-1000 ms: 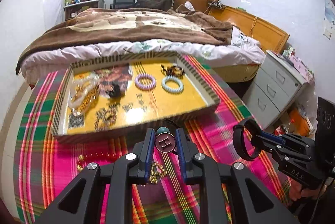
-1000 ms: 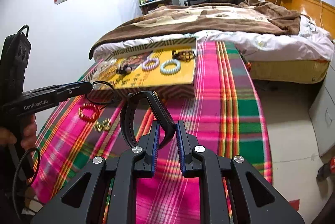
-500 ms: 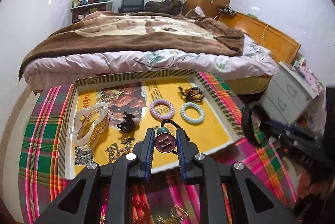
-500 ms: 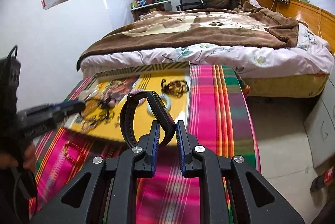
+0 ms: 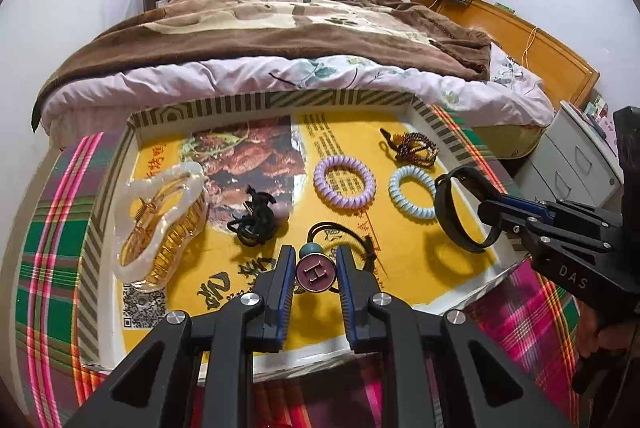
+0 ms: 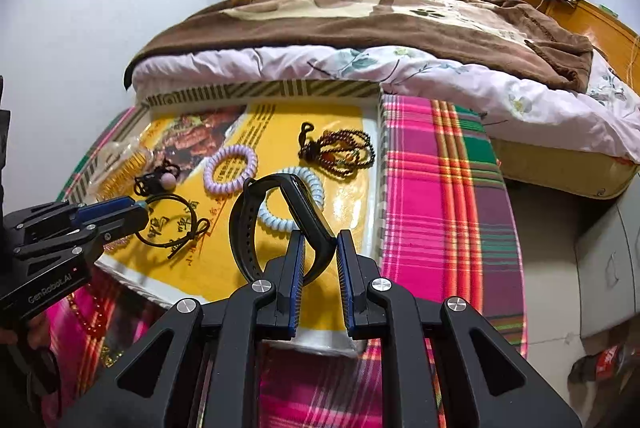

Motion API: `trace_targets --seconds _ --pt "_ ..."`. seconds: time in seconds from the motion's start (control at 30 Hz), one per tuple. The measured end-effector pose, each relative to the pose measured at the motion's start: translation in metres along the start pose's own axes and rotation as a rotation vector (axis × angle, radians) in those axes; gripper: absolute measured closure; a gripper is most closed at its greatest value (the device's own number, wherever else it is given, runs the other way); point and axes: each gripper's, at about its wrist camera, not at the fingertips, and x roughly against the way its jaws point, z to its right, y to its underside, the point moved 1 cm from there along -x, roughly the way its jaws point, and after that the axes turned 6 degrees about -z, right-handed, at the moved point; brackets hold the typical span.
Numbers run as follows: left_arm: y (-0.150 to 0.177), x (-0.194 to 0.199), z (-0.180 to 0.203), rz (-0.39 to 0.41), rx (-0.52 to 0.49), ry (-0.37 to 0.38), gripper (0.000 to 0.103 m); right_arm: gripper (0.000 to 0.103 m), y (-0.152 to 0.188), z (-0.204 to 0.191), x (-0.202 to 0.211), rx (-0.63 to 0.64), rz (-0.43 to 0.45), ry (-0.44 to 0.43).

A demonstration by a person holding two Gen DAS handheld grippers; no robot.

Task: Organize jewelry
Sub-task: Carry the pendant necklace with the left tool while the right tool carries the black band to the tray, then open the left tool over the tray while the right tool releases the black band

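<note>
Left wrist view: left tongs (image 5: 316, 268) clamp the H-charm hair tie (image 5: 315, 275), right tongs (image 6: 318, 254) clamp the black wristband (image 6: 280, 224), both above the tray (image 5: 280, 99), seemingly for setting down among the sorted pieces.

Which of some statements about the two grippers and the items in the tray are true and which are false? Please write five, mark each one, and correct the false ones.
1. The left gripper is shut on a hair tie with an H charm. True.
2. The right gripper is open and holds nothing. False: it is shut on a black wristband.
3. The purple coil hair tie lies on the plaid tablecloth outside the tray. False: it lies inside the tray.
4. The light blue coil hair tie lies in the tray to the right of the purple one. True.
5. The clear hair claw clip is at the right end of the tray. False: it is at the left end.
</note>
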Motion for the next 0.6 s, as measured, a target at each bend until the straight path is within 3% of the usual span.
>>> trace_targets --seconds 0.33,0.6 --pt "0.000 -0.013 0.002 -0.032 0.013 0.005 0.082 0.086 -0.002 -0.003 -0.014 0.026 -0.038 0.051" --pt "0.000 -0.014 0.004 -0.033 0.008 0.013 0.066 0.086 -0.002 -0.005 -0.016 0.036 -0.039 0.072"
